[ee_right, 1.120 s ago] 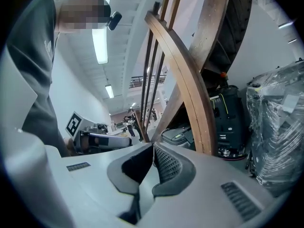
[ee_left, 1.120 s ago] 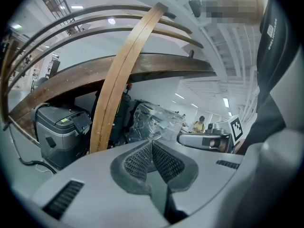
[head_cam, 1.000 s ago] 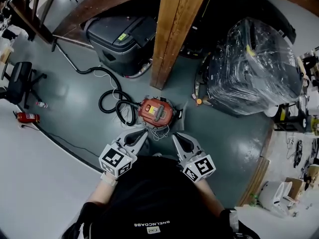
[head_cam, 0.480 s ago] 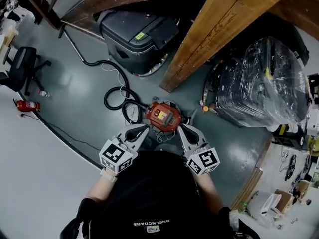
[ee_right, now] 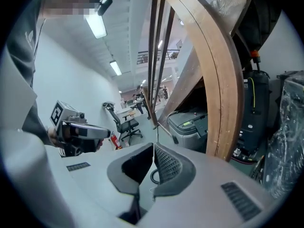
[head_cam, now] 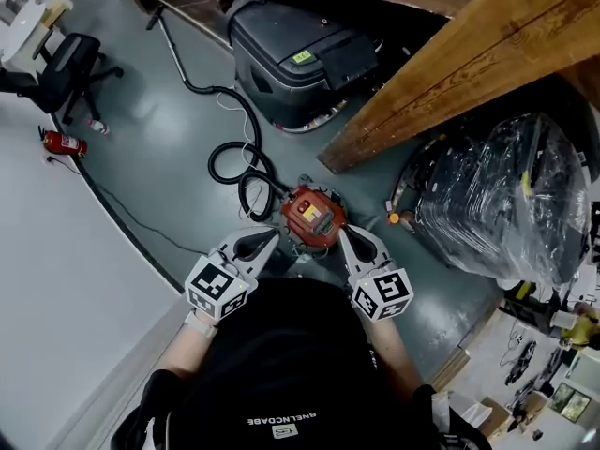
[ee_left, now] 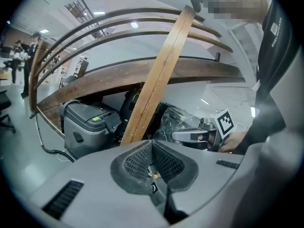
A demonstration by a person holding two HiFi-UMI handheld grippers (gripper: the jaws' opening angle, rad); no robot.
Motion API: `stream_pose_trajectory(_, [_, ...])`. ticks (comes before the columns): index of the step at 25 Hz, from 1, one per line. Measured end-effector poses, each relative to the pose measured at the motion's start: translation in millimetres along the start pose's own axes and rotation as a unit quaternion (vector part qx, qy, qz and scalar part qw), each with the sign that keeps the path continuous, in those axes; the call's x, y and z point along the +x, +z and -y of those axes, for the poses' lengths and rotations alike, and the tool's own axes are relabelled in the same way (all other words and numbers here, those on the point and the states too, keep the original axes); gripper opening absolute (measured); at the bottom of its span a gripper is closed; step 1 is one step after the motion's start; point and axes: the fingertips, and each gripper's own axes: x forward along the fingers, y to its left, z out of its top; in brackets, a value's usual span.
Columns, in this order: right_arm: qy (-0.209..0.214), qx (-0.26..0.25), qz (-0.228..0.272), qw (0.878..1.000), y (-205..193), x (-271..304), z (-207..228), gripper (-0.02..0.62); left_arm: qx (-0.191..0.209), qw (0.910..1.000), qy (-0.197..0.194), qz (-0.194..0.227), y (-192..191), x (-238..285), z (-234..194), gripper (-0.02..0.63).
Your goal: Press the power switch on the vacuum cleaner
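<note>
A small red vacuum cleaner (head_cam: 314, 217) with a grey and yellow panel on top stands on the dark floor, just ahead of the person. Its black hose (head_cam: 236, 171) coils away to the left. My left gripper (head_cam: 273, 236) points at the vacuum's left side and my right gripper (head_cam: 341, 233) at its right side; both hang above the floor and neither touches it. In the left gripper view the left gripper (ee_left: 152, 143) has its jaws closed tip to tip with nothing between them. The right gripper (ee_right: 153, 147) looks the same in its own view. The vacuum itself is hidden in both gripper views.
A big grey machine (head_cam: 302, 62) stands beyond the hose. A slanted wooden beam (head_cam: 457, 71) crosses above on the right. A plastic-wrapped load (head_cam: 506, 195) sits to the right. An office chair (head_cam: 66, 68) and a fire extinguisher (head_cam: 64, 142) are far left by the white wall.
The person has stepped toward the vacuum cleaner. It now lies right between the two gripper tips, where before it was a little ahead of them. Both grippers stay shut.
</note>
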Motion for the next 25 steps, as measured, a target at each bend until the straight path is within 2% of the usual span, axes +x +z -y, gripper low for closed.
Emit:
stream_pose_trajectory(4, [0.026, -0.008, -0.045, 0.999, -18.5, 11.0, 8.5, 0.026, -0.025, 0.9988, 0.041, 0.001, -13.6, -1.6, 1.9, 0.014])
stream_pose_trajectory(7, [0.035, -0.042, -0.078, 0.995, -34.3, 26.5, 16.6, 0.026, -0.037, 0.9970, 0.067, -0.003, -26.9, -1.6, -0.6, 0.014])
stream_pose_trajectory(10, [0.046, -0.072, -0.109, 0.990, -53.5, 46.5, 22.2, 0.026, -0.053, 0.9939, 0.096, -0.001, -39.6, -4.9, -7.2, 0.015])
stream_pose_trajectory(16, [0.078, -0.089, -0.179, 0.977, -100.8, 91.6, 27.0, 0.026, -0.080, 0.9848, 0.154, -0.006, -61.5, -15.3, -24.3, 0.015])
stream_pose_trajectory(21, [0.081, -0.116, -0.237, 0.961, -150.6, 127.7, 43.6, 0.026, -0.097, 0.9787, 0.180, -0.016, -79.9, -21.4, -36.3, 0.015])
stream_pose_trajectory(25, [0.073, -0.111, -0.276, 0.952, -190.4, 154.0, 60.9, 0.026, -0.116, 0.9746, 0.190, -0.022, -99.5, -27.0, -42.6, 0.014])
